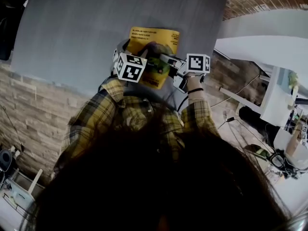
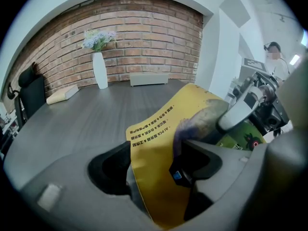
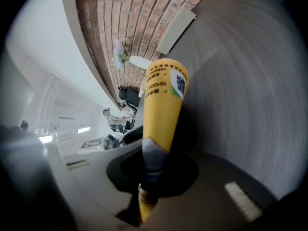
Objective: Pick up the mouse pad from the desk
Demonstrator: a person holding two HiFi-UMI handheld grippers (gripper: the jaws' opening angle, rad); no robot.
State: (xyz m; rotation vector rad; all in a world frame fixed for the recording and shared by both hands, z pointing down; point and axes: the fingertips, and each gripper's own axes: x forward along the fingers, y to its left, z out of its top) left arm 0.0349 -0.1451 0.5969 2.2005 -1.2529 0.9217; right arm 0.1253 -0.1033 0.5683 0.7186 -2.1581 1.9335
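The yellow mouse pad [image 1: 153, 41] with black print is held up over the grey desk [image 1: 72, 32], bent between both grippers. In the left gripper view the pad [image 2: 159, 153] runs through my left gripper [image 2: 155, 173], whose jaws are shut on its near edge. In the right gripper view the pad [image 3: 162, 100] shows edge-on, pinched in my shut right gripper [image 3: 146, 189]. From the head view the left gripper [image 1: 140, 60] grips the pad's lower left part and the right gripper [image 1: 168, 62] comes in from the right. The right gripper's body [image 2: 243, 107] also shows beyond the pad.
At the desk's far edge, against the brick wall, stand a white vase of flowers [image 2: 99, 67], a long grey box [image 2: 149, 78] and a flat beige thing [image 2: 62, 94]. A black chair [image 2: 30, 88] is at the left. A person [image 2: 273, 57] is far off at the right.
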